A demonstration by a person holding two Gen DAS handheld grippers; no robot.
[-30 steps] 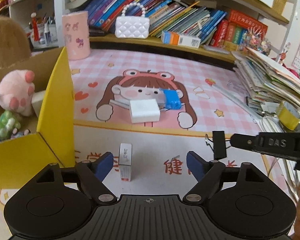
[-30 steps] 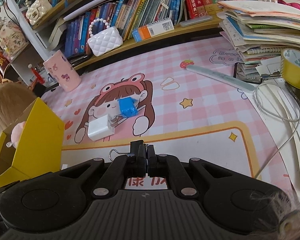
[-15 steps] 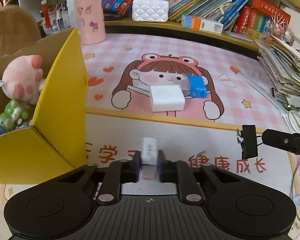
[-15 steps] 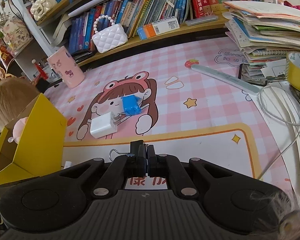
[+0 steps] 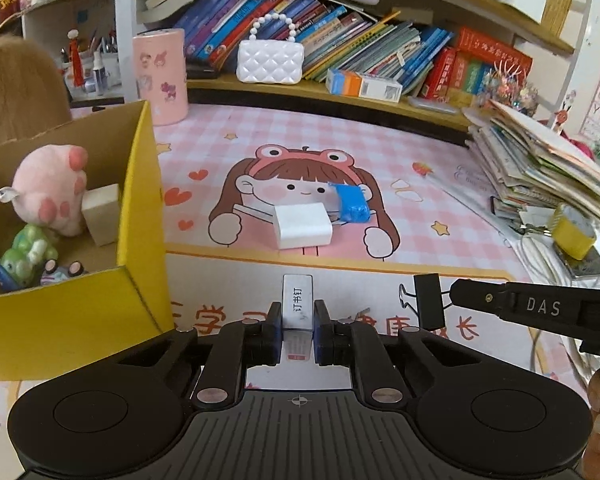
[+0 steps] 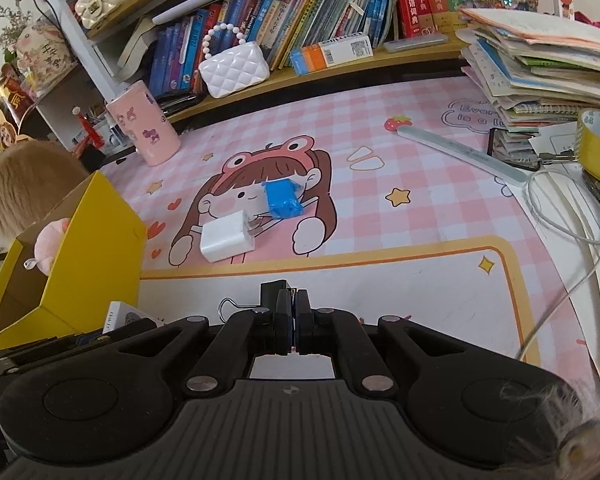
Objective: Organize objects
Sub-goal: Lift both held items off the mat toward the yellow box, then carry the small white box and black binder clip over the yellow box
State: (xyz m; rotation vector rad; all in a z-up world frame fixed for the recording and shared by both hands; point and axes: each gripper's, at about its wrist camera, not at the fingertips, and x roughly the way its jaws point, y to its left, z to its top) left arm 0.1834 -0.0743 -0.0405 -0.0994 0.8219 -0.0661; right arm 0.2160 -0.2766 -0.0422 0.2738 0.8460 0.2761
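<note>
My left gripper is shut on a small white staple box, held upright just above the desk mat. To its left stands the yellow cardboard box with a pink plush, a green toy and a cream block inside. My right gripper is shut on a black binder clip; the same binder clip shows at the right of the left wrist view. A white charger and a blue packet lie on the mat's cartoon girl.
A pink cylinder, a white quilted purse and rows of books line the back shelf. A tall paper stack, a yellow tape roll and a white cable crowd the right side. A pale ruler lies on the mat.
My left gripper went from wide open around the staple box to shut on it, then lifted it slightly. The right gripper kept still with the binder clip.
</note>
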